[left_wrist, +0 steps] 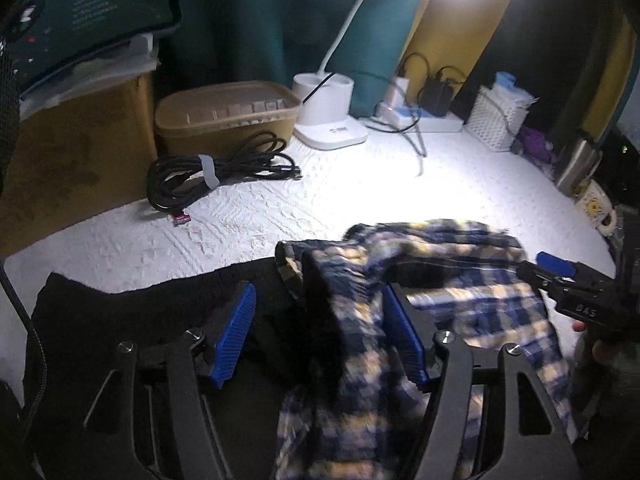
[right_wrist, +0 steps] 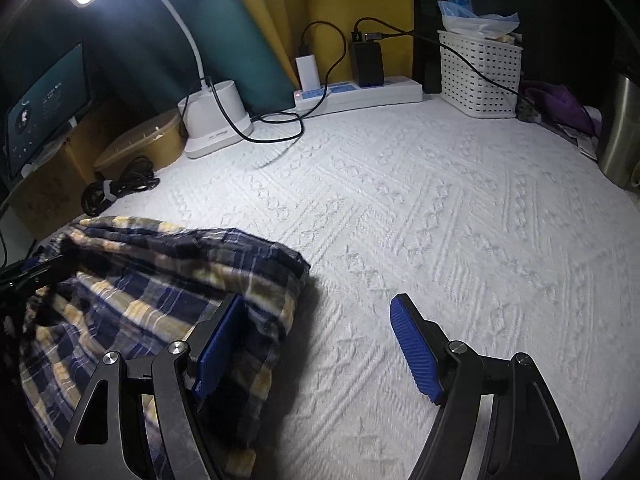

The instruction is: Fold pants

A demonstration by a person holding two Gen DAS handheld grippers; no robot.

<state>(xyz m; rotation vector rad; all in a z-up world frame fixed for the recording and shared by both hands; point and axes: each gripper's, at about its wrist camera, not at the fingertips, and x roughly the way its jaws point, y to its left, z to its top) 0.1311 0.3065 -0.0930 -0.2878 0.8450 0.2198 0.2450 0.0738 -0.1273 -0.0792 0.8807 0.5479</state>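
Blue, yellow and white plaid pants lie bunched on the white textured tablecloth. A blurred fold of them stands up between the jaws of my left gripper, close to the right pad. The left pad is bare, so the gripper is open. In the right wrist view the pants fill the lower left. My right gripper is open at their right edge, with its left pad over the cloth and its right pad over the bare tablecloth. The right gripper also shows at the right of the left wrist view.
A black cloth lies left of the pants. Along the back stand a brown tub, a coiled black cable, a white desk lamp base, a power strip, a white basket and a steel cup. A monitor sits far left.
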